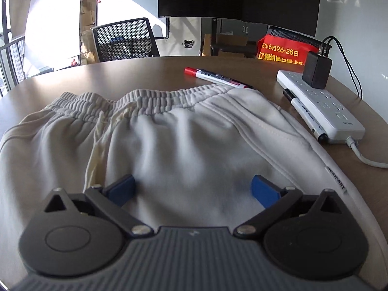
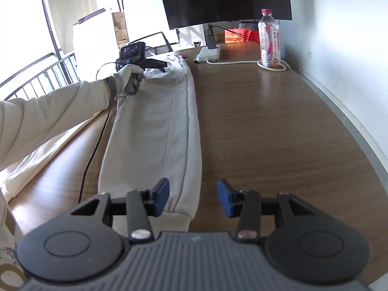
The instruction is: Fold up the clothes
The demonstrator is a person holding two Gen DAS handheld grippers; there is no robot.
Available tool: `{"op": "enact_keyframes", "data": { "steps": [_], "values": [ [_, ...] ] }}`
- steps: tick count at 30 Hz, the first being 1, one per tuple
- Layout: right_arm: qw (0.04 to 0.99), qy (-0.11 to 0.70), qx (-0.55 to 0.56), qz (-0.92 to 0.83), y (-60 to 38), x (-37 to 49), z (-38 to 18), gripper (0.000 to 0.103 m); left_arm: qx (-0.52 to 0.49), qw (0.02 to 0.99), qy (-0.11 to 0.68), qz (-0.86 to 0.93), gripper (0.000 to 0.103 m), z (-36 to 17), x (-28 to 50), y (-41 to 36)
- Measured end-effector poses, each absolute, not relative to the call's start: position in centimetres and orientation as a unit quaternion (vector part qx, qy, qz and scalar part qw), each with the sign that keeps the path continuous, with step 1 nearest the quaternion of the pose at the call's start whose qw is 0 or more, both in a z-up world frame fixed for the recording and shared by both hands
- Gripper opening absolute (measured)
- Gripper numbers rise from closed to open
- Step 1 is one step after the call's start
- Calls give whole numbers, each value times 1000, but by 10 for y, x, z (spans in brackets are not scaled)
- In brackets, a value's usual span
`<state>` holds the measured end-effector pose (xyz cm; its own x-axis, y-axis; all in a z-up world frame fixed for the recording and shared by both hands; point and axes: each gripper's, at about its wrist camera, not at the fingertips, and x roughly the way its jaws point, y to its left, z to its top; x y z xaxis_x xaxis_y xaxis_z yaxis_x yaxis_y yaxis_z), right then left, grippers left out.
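Sweatpants (image 1: 184, 131), pale grey-white, lay stretched along the brown wooden desk (image 2: 278, 126), folded lengthwise so that one leg covered the other. Their elastic waistband (image 1: 155, 99) faced the far end of the desk, and the ribbed ankle cuff (image 2: 169, 220) lay at the near end. A small label (image 1: 335, 178) was sewn to the outer seam.

The left gripper (image 1: 192, 190) hovered over the seat of the sweatpants, its blue-padded jaws spread wide with only loose cloth below them and nothing clasped. Seen from the right wrist, it was held in a gloved left hand (image 2: 126, 80) near the waistband, a cream sleeve (image 2: 48, 116) behind it and a black cable (image 2: 97, 145) trailing from it across the desk.

The right gripper (image 2: 192, 197) hung above the cuff end, jaws about half apart and empty; its left pad stood over the leg, its right pad over bare desk.

Beyond the waistband lay a red-capped marker (image 1: 215, 77). To the right were a black marker (image 1: 305, 116), touching a white power strip (image 1: 320, 106) that carried a black adapter (image 1: 316, 70). A plastic bottle (image 2: 269, 38) stood farther along, beneath a dark monitor (image 2: 225, 0). A mesh chair (image 1: 125, 40) stood behind the desk.
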<state>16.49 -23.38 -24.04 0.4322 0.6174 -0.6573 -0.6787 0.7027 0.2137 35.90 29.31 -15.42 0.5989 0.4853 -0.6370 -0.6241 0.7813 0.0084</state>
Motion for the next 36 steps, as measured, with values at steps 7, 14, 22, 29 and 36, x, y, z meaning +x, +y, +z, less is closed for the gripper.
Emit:
{"op": "enact_keyframes", "data": {
  "steps": [7, 14, 22, 29, 36],
  "values": [
    [836, 386, -32, 388, -212, 183, -266, 55, -117, 894, 298, 313, 102, -146, 352, 296],
    [844, 366, -65, 387, -199, 170, -262, 59, -98, 913, 236, 320, 102, -78, 281, 300],
    [850, 326, -75, 407, -196, 140, -239, 65, -114, 918, 234, 298, 102, -36, 121, 268],
    [864, 306, -81, 391, -179, 121, -217, 69, -183, 885, 279, 326, 102, -68, -32, 245],
    [866, 294, -97, 393, -123, 129, -220, 74, -181, 862, 252, 400, 102, -111, -80, 232]
  ]
}}
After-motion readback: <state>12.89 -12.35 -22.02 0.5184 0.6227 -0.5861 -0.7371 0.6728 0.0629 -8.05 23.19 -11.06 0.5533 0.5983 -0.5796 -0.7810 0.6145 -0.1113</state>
